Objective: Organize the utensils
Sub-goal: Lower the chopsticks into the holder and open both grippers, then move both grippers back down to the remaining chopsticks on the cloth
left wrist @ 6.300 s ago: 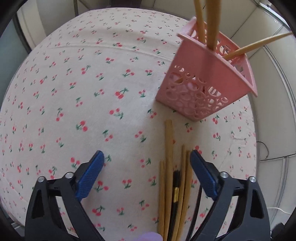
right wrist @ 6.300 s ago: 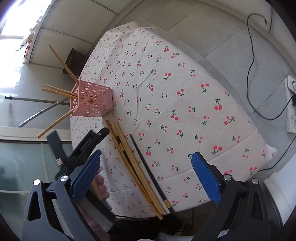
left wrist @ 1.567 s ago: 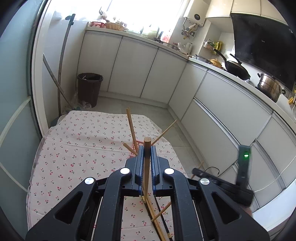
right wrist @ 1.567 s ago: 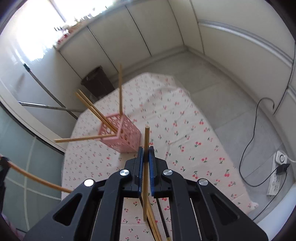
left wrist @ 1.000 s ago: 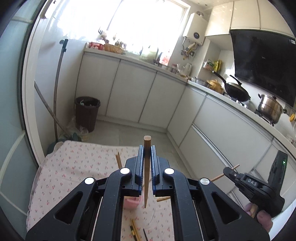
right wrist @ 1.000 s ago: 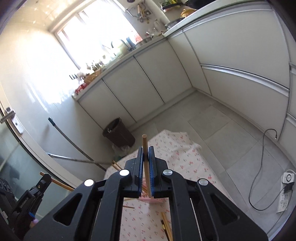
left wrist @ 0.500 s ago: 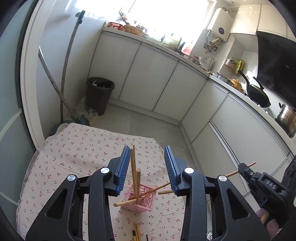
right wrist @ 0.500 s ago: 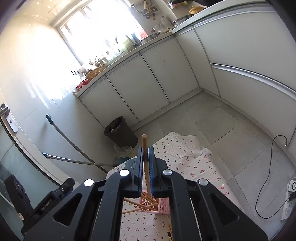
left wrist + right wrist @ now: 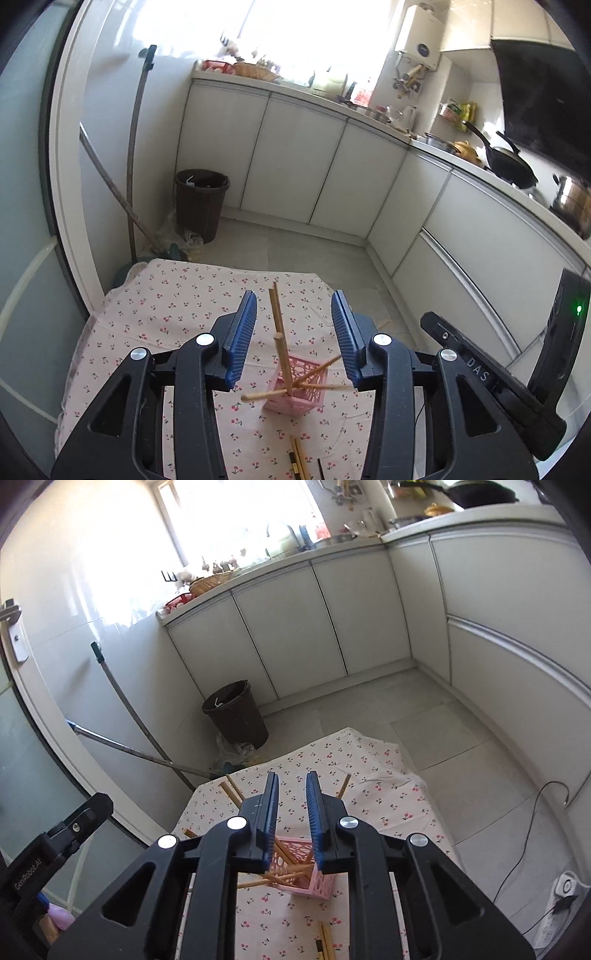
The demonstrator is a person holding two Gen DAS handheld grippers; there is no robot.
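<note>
Wooden chopsticks (image 9: 284, 363) stand and lean in the pink basket (image 9: 301, 389), which sits on the cherry-print tablecloth (image 9: 177, 306) below and ahead of both grippers. Left gripper (image 9: 293, 334): jaws apart and opening, nothing between the pads; the sticks seen through the gap are far below. Right gripper (image 9: 291, 819): jaws opening from a narrow gap, nothing pinched that I can see. More chopsticks (image 9: 325, 939) lie flat on the cloth, nearer than the basket, under the right gripper.

Handling judgement: light, stiff, thin, smooth sticks, likely to roll or pivot in the pads (pinch near the middle, across the width). Basket looks light and perforated, so a leaning stick could tip it.

Room: open cloth to the left of the basket; the table's far edge (image 9: 369, 740) lies beyond it, floor after. The two grippers hang close together, so they could collide.
</note>
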